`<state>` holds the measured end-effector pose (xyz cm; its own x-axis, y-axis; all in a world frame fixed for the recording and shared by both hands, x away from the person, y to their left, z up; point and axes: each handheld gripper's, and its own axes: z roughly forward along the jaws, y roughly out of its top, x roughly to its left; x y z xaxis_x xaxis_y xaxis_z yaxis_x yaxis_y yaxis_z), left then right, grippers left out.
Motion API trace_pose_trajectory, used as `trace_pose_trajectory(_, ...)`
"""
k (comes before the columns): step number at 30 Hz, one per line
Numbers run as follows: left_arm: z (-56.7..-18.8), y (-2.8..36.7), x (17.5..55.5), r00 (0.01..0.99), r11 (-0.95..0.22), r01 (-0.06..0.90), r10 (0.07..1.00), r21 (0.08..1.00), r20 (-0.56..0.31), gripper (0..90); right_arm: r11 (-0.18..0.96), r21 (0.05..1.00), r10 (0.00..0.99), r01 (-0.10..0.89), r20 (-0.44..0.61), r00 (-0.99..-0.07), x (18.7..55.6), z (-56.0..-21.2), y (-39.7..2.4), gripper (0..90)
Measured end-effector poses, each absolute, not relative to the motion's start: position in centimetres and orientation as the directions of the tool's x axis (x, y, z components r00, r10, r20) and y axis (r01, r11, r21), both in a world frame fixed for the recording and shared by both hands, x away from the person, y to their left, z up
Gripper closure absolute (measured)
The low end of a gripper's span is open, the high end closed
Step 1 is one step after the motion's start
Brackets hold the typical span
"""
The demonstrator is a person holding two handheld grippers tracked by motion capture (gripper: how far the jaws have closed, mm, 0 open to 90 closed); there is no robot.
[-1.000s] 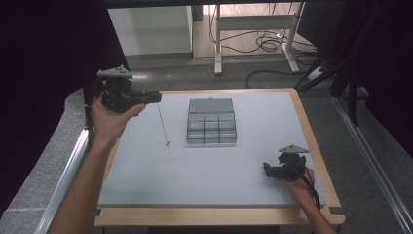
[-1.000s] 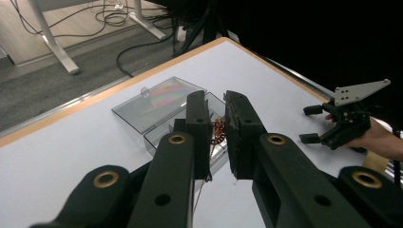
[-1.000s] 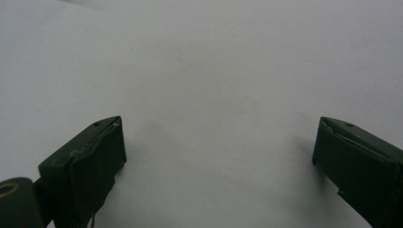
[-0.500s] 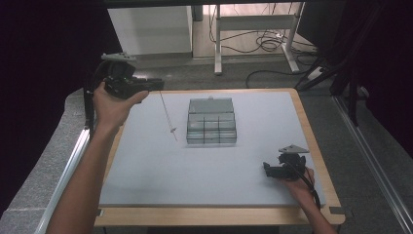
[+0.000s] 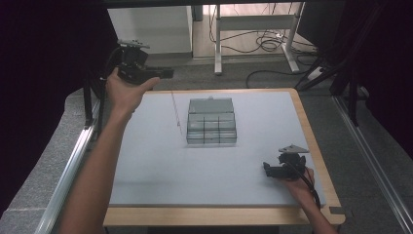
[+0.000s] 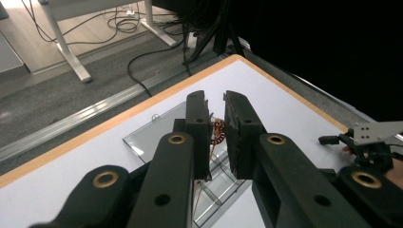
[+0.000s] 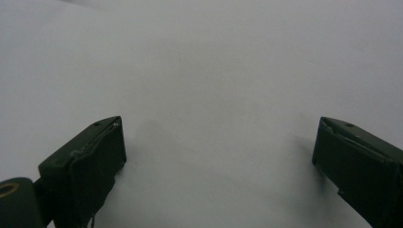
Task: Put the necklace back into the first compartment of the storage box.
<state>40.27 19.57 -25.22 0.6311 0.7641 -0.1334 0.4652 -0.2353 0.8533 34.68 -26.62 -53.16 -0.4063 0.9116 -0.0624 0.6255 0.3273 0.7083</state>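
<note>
My left gripper (image 5: 170, 73) is held up over the table's far left corner, shut on a thin chain (image 5: 176, 109). The chain hangs down in a long line, its lower end close to the left side of a clear compartment box (image 5: 212, 127) whose lid (image 5: 211, 105) lies open behind it. In the left gripper view the jaws of the left gripper (image 6: 216, 102) stand close together, with a reddish-brown bit of the chain (image 6: 218, 131) pinched between them above the box (image 6: 157, 135). My right gripper (image 5: 267, 168) rests low at the front right, its jaws (image 7: 218, 142) wide open over bare white board.
The white board (image 5: 146, 165) has a wooden rim (image 5: 311, 141). A metal rail (image 5: 73, 161) runs along the left side. Desk legs and cables (image 5: 272, 46) lie on the floor beyond the far edge. The left gripper view also shows the right gripper (image 6: 366, 142) far off.
My left hand has risen and drifted right and toward the far edge, lifting the chain; its lower end has swung nearer the box. The right hand has stayed put.
</note>
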Motion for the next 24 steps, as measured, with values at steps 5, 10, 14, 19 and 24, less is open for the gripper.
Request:
trace_pose_trajectory(5, -25.4, 18.8, 41.4, 0.623, -0.228, 0.469, 0.770, 0.853, -0.137, 81.3, 0.328, 0.709, 0.911, 0.624, -0.062, -0.408, 34.7, -53.2, -26.6, 3.4)
trace_pose_trajectory(10, -25.5, 17.8, 42.7, 0.607, -0.227, 0.480, 0.784, 0.847, -0.133, 81.3, 0.335, 0.709, 0.907, 0.620, -0.063, -0.417, 34.8, -53.2, -26.7, 3.4)
trace_pose_trajectory(14, -25.8, 17.3, 43.8, 0.596, -0.228, 0.486, 0.792, 0.844, -0.130, 81.3, 0.339, 0.708, 0.905, 0.620, -0.064, -0.422, 34.8, -53.2, -26.7, 3.4)
trace_pose_trajectory(19, -26.8, 16.4, 45.0, 0.592, -0.204, 0.489, 0.791, 0.848, -0.151, 81.4, 0.344, 0.706, 0.902, 0.619, -0.065, -0.426, 34.9, -53.1, -26.7, 3.4)
trace_pose_trajectory(24, -28.2, 15.8, 46.2, 0.590, -0.203, 0.507, 0.790, 0.838, -0.166, 81.3, 0.343, 0.707, 0.902, 0.619, -0.064, -0.427, 34.9, -53.1, -26.7, 3.4)
